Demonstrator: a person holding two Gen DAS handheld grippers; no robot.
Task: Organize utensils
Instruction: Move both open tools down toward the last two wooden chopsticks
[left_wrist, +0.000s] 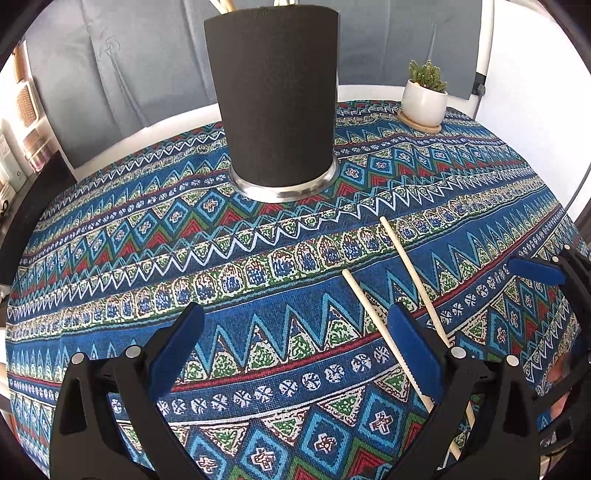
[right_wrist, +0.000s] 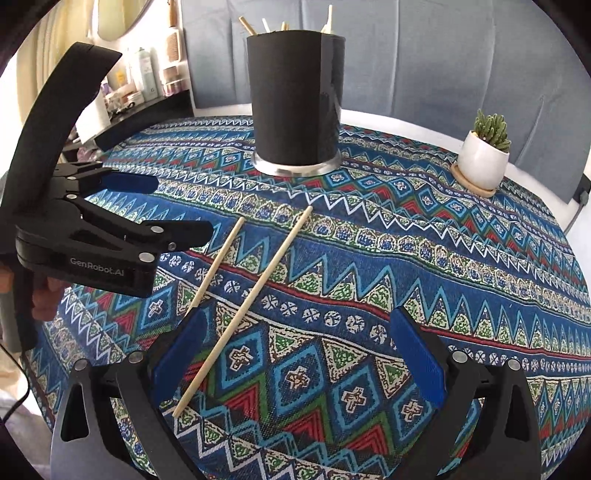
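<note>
Collecting the last loose utensils looks like the step you are on: two slim wooden pieces lie on the patterned tablecloth (right_wrist: 406, 258), while the black utensil holder (right_wrist: 295, 99) stands upright farther back with several wooden handles already poking from its mouth.

Your right gripper (right_wrist: 295, 354) hangs just above the cloth with its blue pads spread wide and nothing between them. The long wooden stick (right_wrist: 245, 308) runs diagonally under its left pad side, near end towards you. Just beside it, roughly parallel and not touching, lies the wooden knife (right_wrist: 216, 260); the left wrist view shows a serrated edge on its near part, which the right view hides behind a finger.

Your left gripper (left_wrist: 295, 354) is also released and empty, hovering near the same two pieces, with the knife (left_wrist: 373, 317) passing under its right pad.

For the next move, I would judge that one claw should centre over a single piece, pads either side of the shaft, and close firmly, since thin round wood may roll or slip. Then lift, tip it upright and lower it into the holder (left_wrist: 273, 96). Keep the two grippers clear of each other; they sit close together.
</note>
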